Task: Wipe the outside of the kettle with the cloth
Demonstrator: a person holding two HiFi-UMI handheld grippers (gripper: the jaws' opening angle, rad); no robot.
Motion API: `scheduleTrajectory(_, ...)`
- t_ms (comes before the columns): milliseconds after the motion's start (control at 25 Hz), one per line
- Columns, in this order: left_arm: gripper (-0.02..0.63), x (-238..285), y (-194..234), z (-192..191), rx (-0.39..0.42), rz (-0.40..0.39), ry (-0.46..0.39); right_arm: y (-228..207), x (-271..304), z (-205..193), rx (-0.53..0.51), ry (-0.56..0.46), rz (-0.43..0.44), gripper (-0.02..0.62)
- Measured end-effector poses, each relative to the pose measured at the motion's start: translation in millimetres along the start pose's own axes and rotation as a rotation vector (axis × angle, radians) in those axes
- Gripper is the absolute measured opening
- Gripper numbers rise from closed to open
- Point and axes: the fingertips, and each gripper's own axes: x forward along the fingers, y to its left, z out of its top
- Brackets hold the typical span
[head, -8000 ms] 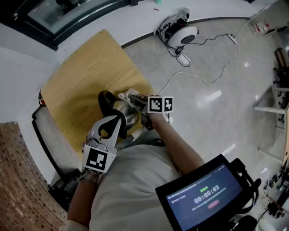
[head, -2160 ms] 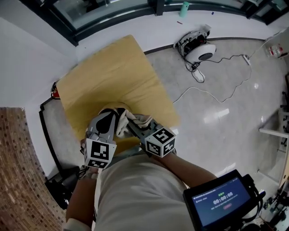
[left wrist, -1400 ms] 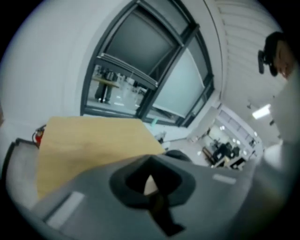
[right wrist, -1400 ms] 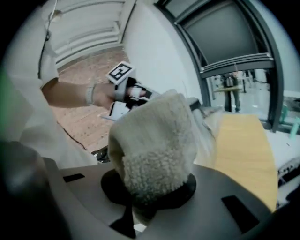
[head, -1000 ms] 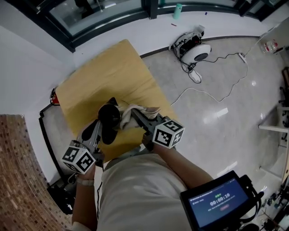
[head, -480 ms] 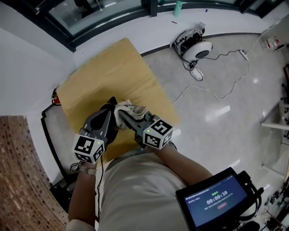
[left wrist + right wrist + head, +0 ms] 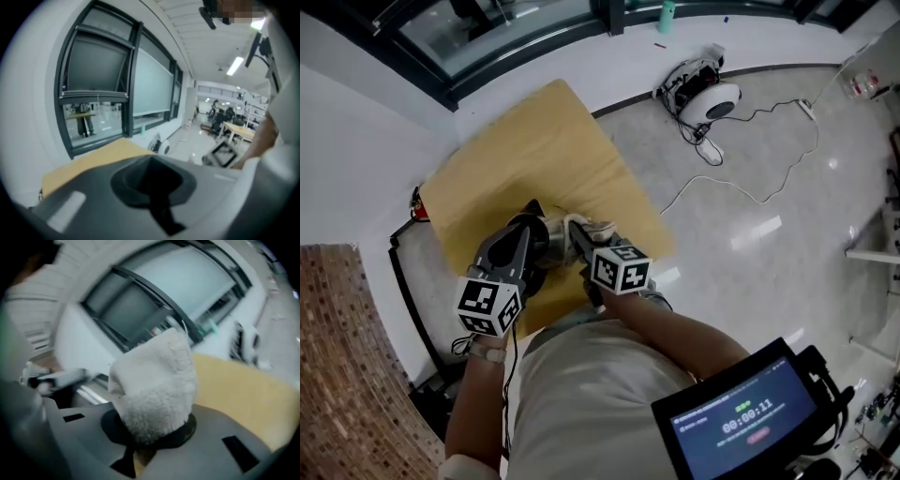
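Kettle (image 7: 544, 239): on the yellow table (image 7: 525, 141), near its close edge, mostly hidden under the left tongs.
Left tongs (image 7: 153, 183): closed tight, with nothing seen in them.
Right tongs (image 7: 149, 434): pinching the fluffy cloth (image 7: 154, 380), right by the kettle.
Could go wrong: nothing seems to hold the kettle, so a hard rub might tip it or push it off.

Crowded near edge, open far side

The kettle (image 7: 546, 242), left gripper (image 7: 523, 240) and right gripper (image 7: 575, 232) with its cloth (image 7: 592, 228) bunch at the table's (image 7: 525, 141) near edge. The tabletop beyond lies open, with a wall (image 7: 356, 141) close on its left.
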Motion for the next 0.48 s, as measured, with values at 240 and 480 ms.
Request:
scheduleTrajectory(240,-0.003,-41.1,27.2,-20.9,-0.486,0.075,-0.159,12.8,-24.5,-67.2,0.344,0.335,0.143,0.072)
scheduleTrajectory(480,-0.005,-79.9,25.7,-82.5,-0.995,0.095,-0.271,60.3,-37.2,-102.3,0.476,0.585,0.380,0.072)
